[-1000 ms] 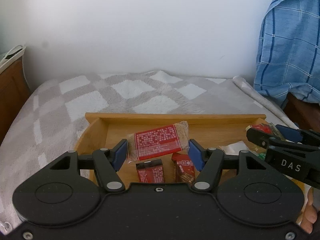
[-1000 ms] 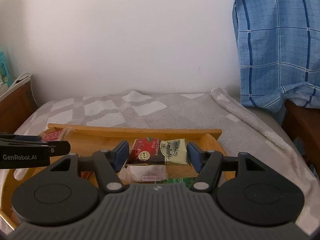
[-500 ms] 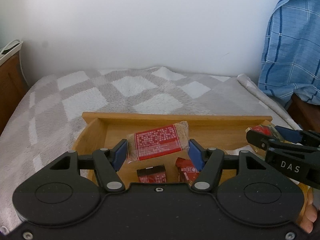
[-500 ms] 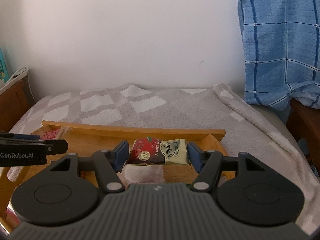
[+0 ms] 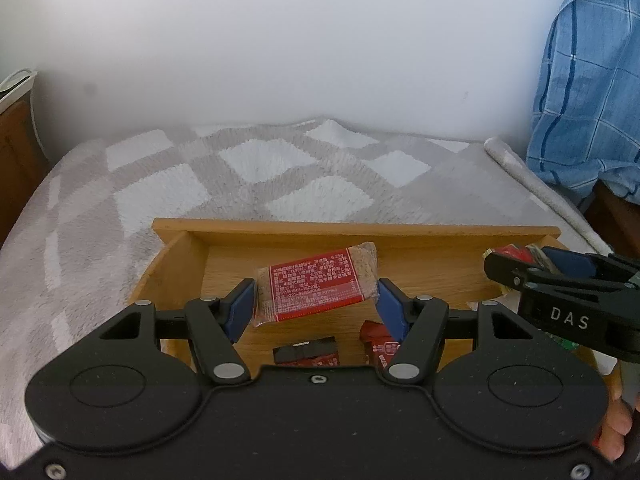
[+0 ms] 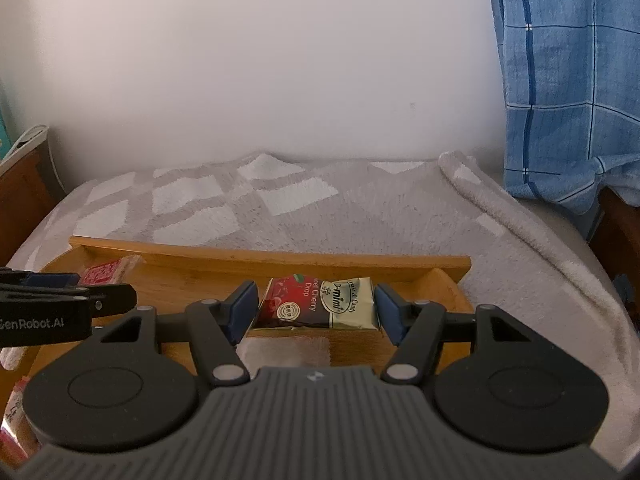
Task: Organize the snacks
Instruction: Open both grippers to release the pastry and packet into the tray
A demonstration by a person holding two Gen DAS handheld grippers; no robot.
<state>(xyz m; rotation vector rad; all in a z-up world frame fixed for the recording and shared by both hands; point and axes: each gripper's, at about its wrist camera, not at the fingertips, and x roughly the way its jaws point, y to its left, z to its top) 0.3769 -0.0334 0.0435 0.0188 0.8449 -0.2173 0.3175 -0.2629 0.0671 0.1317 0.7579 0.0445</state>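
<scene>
My left gripper (image 5: 316,300) is shut on a red-labelled cereal bar (image 5: 316,284), held crosswise above the wooden tray (image 5: 352,228). Two small red packets (image 5: 308,356) lie on the tray floor just below it. My right gripper (image 6: 314,306) is shut on a red and cream cherry-drop candy packet (image 6: 316,304), also over the tray (image 6: 280,258). A pale packet (image 6: 284,352) lies under it. Each gripper shows at the edge of the other's view: the right one (image 5: 560,284) at right, the left one (image 6: 60,296) at left.
The tray sits on a grey and white checked blanket (image 5: 280,172) against a white wall. A blue checked cloth (image 6: 568,80) hangs at the right over dark wooden furniture (image 6: 616,232). A brown wooden piece (image 5: 16,152) stands at the left. More packets (image 6: 16,420) lie at the tray's near left.
Both grippers have moved forward and down toward the tray with their packets still gripped. The small red packets under the left gripper have slipped lower behind its body.
</scene>
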